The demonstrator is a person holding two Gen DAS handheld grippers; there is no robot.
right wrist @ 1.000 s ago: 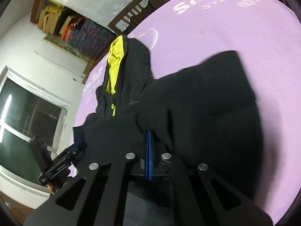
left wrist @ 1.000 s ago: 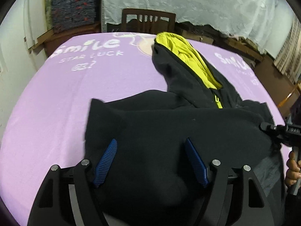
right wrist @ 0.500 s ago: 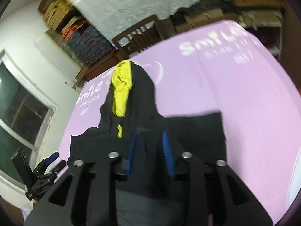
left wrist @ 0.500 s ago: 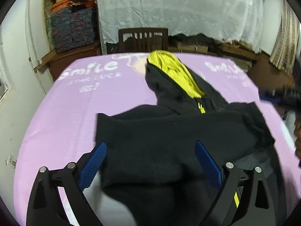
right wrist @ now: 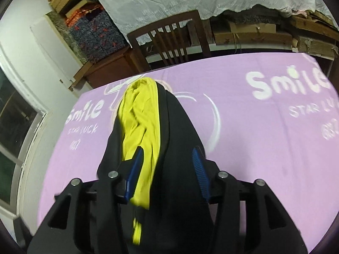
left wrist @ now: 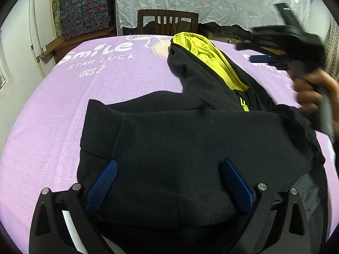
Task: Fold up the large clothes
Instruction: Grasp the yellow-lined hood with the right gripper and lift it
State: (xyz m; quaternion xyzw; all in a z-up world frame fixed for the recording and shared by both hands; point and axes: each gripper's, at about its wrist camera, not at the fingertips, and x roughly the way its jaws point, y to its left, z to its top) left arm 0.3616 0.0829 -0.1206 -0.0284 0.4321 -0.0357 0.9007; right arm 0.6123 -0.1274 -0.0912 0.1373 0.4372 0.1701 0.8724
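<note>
The left gripper [left wrist: 169, 182] points steeply downward, jaws opening wide, pads pressing on nothing; the right gripper [right wrist: 167, 169], blurred at two o'clock in the left wrist view, is opening too, gripped by a hand [left wrist: 313, 93].

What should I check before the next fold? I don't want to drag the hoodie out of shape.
1. Left tool free of cloth: ok, its blue pads stand wide apart over the black hoodie, not pinching it.
2. Right tool free of cloth: ok, its jaws are opening above the hood, pads not pressing.
3. Bottom half folded up over the body: ok.
4. Hood laid flat: not ok, it sticks out with the yellow lining showing.
5. Room on the purple sheet around the hoodie: ok.
6. Sleeves tucked in: cannot tell.
</note>
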